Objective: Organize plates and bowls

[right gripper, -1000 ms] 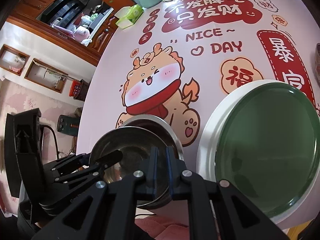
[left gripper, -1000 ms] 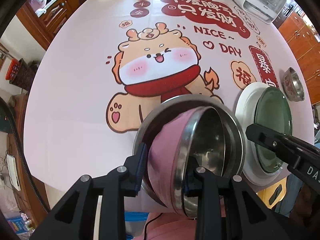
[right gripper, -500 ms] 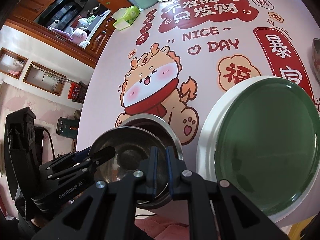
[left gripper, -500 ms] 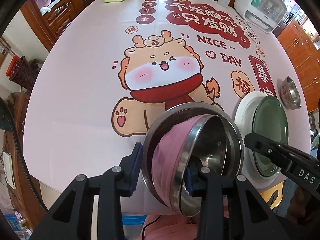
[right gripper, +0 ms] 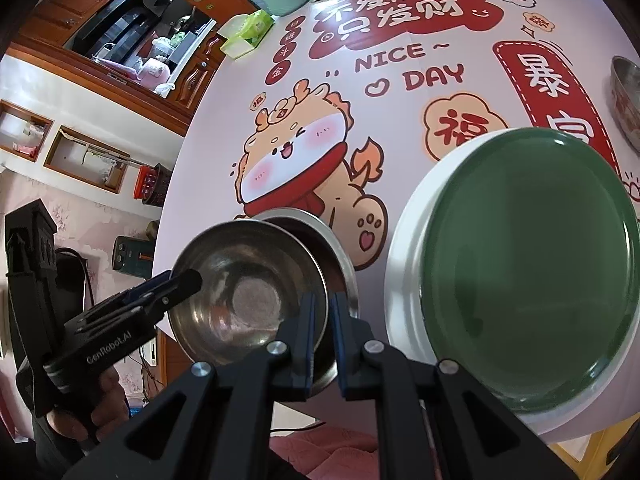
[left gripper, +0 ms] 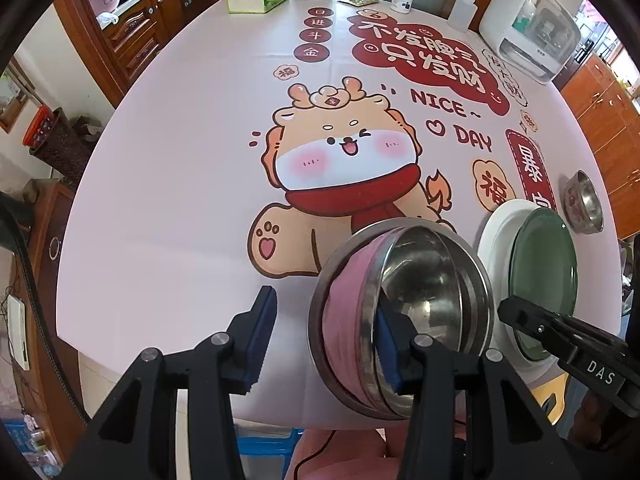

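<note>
Steel bowl (left gripper: 420, 304) sits tilted inside a larger bowl (right gripper: 320, 232) at the bench (left gripper: 180, 208) near edge. Our left gripper (left gripper: 324, 340), clamped on it half a second ago, now stands spread apart. Our right gripper (right gripper: 322, 340) pinches the bowl's rim. Beside them a green plate (right gripper: 528, 264) tops a white plate (right gripper: 404, 248), its near edge cut off.

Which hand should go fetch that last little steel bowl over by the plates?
Probably the right. The small bowl sits on its side, beyond the stacked plates; the left tongs, though open, would have to cross the nested bowls and plates. The right tongs must first leave the bowls' rim.
</note>
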`<state>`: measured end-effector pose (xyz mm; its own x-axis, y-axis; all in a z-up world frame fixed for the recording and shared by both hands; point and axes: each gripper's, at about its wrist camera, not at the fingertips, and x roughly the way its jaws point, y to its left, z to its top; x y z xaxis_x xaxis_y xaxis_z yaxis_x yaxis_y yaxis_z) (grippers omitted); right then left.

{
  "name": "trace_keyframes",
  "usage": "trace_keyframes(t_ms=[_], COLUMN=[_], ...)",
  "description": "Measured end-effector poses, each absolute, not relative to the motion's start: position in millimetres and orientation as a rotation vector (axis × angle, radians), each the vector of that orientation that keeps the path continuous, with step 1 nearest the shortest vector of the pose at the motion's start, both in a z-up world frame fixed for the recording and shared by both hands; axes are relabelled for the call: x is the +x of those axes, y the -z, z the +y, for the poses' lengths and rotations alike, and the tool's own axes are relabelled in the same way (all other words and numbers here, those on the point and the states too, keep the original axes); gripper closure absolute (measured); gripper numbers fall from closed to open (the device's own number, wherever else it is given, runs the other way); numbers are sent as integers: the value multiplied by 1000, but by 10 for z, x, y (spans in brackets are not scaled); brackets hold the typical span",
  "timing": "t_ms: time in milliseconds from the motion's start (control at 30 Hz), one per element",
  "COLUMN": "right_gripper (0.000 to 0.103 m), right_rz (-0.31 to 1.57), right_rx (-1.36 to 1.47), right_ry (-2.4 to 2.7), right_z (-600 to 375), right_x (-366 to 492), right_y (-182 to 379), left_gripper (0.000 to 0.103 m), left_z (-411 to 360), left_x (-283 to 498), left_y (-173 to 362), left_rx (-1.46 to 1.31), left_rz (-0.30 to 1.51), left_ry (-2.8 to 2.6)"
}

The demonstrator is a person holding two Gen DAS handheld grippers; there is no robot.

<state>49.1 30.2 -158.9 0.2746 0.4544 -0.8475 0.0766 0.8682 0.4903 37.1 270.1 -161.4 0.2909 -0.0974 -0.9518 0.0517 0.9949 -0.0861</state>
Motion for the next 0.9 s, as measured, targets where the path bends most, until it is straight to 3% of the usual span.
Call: trace_keyframes(t_ms=[433, 900], right_gripper=[93, 93], right_rz=[1279, 1252], right_rx=[508, 521], right_ry=[-235, -207], right_z=[160, -102], right_x=[413, 341], right_y=[1598, 1522], left_gripper=[56, 55], left_z=[2798, 2534], left_x=[389, 464], left_y=[1711, 1447], left_rx=[-65, -56], left_rz=[1297, 1240], left_ry=[51, 100])
